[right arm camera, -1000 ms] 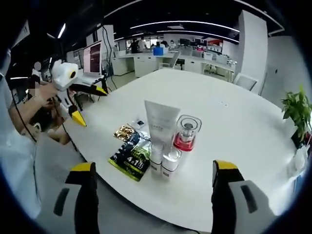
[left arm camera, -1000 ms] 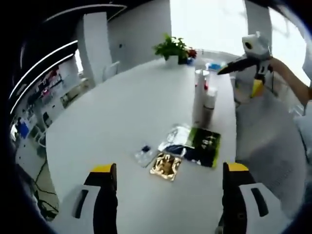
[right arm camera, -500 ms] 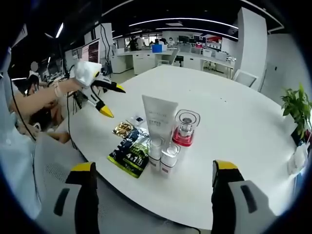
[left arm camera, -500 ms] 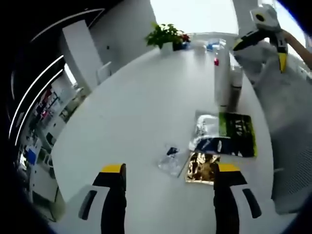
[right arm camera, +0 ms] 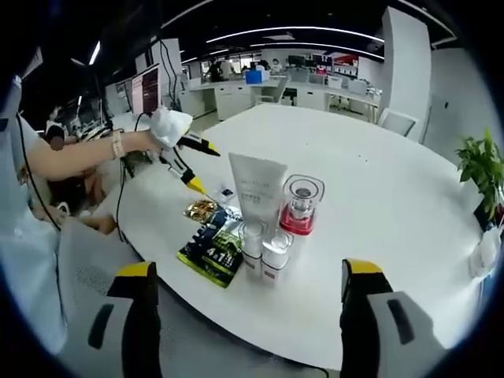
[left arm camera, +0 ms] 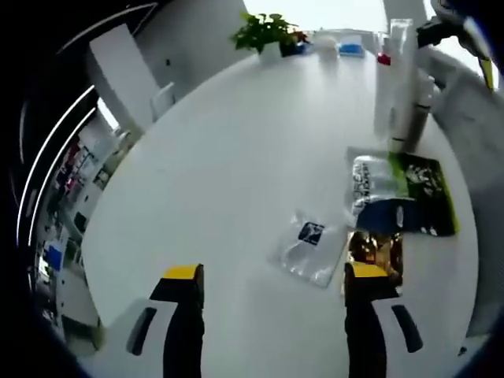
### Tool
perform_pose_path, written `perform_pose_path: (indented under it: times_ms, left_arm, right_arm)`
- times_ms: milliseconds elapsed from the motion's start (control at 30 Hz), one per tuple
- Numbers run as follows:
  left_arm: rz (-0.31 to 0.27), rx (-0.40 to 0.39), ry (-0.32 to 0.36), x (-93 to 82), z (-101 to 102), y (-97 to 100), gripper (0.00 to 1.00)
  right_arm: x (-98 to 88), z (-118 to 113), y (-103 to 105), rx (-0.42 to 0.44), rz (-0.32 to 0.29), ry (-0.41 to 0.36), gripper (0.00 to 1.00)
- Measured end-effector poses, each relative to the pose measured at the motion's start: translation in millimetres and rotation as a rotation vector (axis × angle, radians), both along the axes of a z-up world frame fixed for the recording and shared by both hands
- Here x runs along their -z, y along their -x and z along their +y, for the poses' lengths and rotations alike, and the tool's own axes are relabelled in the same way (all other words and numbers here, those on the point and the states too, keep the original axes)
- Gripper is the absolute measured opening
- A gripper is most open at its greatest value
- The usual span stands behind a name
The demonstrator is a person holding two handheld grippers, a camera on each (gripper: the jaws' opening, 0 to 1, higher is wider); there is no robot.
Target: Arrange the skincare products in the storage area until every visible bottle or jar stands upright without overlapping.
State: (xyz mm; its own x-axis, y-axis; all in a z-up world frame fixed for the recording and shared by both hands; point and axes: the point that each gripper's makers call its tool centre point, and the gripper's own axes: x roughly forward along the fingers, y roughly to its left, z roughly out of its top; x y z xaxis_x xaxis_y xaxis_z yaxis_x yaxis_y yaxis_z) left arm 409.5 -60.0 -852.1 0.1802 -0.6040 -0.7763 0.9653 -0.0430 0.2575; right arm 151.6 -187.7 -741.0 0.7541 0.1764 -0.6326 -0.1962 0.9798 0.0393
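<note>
On the white table (left arm camera: 213, 157), clear sachet (left arm camera: 309, 246) just ahead of spread left hand-held gripper (left arm camera: 272, 277)

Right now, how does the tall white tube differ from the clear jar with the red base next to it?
The white tube is taller, flat and opaque; the clear jar is shorter, round and see-through, with a red base. The tube stands on its narrow end, the jar on its wide base. Both stand upright on the white table, side by side.

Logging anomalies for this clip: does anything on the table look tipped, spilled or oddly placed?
Nothing is spilled or tipped. The tube, jar and two small bottles stand upright in a tight cluster. The sachets lie flat, overlapping each other in a loose pile beside them, with one clear packet apart.
</note>
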Motion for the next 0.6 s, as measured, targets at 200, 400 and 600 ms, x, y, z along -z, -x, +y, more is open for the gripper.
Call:
perform_pose_path:
  times_ms: [200,400,600]
  left_arm:
    - [-0.004,0.010,-0.034,11.4,-0.4,0.2,0.71]
    - [0.010,0.005,-0.046,18.6,-2.8,-1.4,0.71]
    - [0.016,-0.017,-0.031,19.2,-12.1,-4.3,0.70]
  right_arm:
    - [1.1,-1.6,-0.8,0.007,-0.003,-0.006,0.97]
    - [4.6,-5.6,2.2,0.023,0.004,-0.014,0.96]
    - [6.4,-7.9,3.0,0.030,0.008,-0.015,0.95]
